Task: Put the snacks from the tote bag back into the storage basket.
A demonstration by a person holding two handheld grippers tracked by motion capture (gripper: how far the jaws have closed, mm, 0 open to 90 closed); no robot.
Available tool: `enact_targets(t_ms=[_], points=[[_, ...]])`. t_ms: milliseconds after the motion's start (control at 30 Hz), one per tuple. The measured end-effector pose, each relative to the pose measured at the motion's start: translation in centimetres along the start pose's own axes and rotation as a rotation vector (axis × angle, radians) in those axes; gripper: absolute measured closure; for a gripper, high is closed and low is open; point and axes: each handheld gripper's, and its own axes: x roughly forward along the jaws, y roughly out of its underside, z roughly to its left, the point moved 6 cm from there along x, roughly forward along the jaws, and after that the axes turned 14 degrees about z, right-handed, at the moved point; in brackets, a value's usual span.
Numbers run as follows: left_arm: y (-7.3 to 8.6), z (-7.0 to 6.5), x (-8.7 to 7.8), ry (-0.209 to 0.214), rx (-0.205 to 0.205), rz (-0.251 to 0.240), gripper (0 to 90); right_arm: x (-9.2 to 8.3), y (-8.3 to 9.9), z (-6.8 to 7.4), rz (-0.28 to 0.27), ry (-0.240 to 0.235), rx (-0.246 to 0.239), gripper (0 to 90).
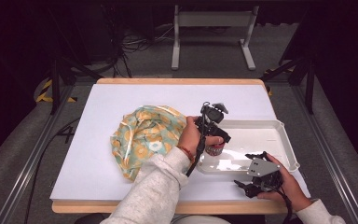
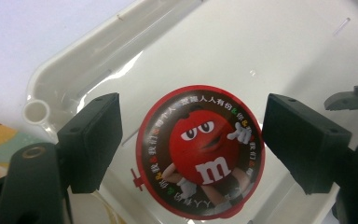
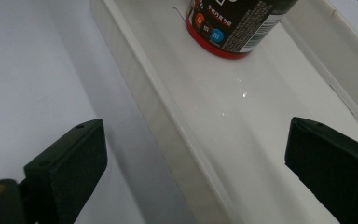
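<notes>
Straddling tray rim (image 3: 168, 126), right claw (image 3: 196, 163) agape.

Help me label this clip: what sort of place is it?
Probably a lab recording station, not a home: a white-covered table ringed by metal rails, loose cables on grey carpet, dark surroundings.

White-topped rectangular table (image 1: 98, 172) with a pale wooden edge, bearing a crumpled teal-and-orange flower-patterned cloth bag (image 1: 144, 137) left of centre and, just beside it at the right, a shallow white plastic rectangular tray (image 1: 286, 149).
</notes>
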Motion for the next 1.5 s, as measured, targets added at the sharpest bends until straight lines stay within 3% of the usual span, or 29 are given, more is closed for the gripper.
enact_targets(t_ms=[867, 933, 1167, 1500], points=[[1.8, 0.4, -2.8, 0.022, 0.055, -0.028, 15.8, 0.1, 0.0, 0.1, 0.007, -0.003, -0.005, 6.3], [2.0, 0.6, -3.2, 0.006, 0.061, -0.036, 14.5, 0.1, 0.0, 0.1, 0.005, -0.004, -0.005, 6.3], [3.0, 1.1, -4.2, 0.016, 0.082, -0.043, 11.8, 0.0, 0.0, 0.0, 0.003, 0.002, 0.006, 6.3], [4.9, 2.9, -5.5, -0.011, 0.104, -0.049, 10.7, 0.1, 0.0, 0.0, 0.009, -0.004, 0.001, 6.3]])
